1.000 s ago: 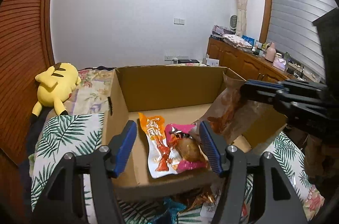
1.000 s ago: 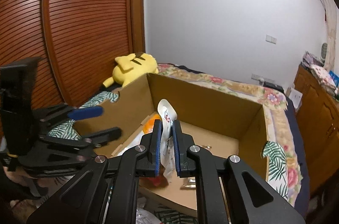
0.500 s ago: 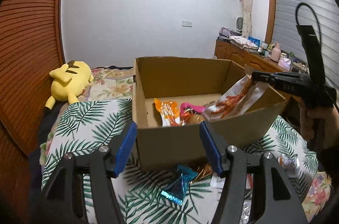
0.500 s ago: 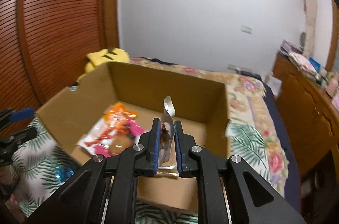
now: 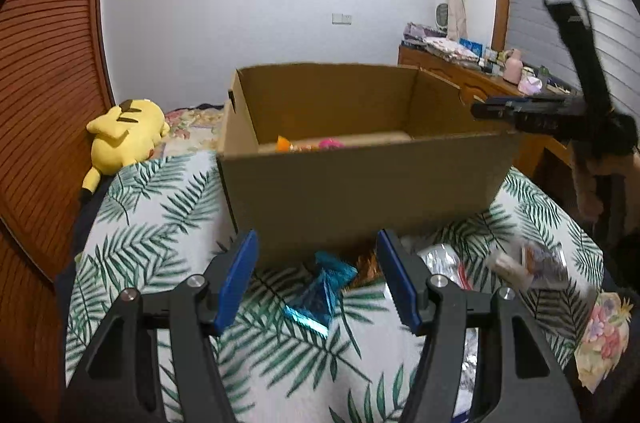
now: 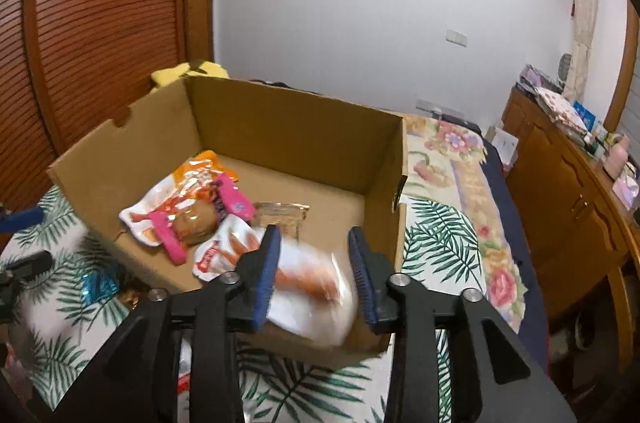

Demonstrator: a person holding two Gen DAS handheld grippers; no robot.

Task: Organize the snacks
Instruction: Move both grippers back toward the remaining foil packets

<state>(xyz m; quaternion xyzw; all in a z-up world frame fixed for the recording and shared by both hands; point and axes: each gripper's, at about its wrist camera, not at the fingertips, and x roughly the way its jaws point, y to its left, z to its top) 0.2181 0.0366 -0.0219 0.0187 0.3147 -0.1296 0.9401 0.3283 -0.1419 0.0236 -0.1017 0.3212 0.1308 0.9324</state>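
Right wrist view: the right gripper hangs over the near right corner of the cardboard box, jaws opening, with a blurred snack packet loose between them. Left gripper is spread wide, empty, above the blue wrapper at the box's near wall.

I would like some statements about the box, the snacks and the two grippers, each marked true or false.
1. The cardboard box already holds snack packets. True.
2. The left gripper grips the blue wrapper. False: it is open, and the wrapper lies on the bedspread.
3. The right gripper is opening, with a blurred white packet between its jaws. True.
4. The yellow plush toy sits inside the box. False: it lies on the bed beside it.
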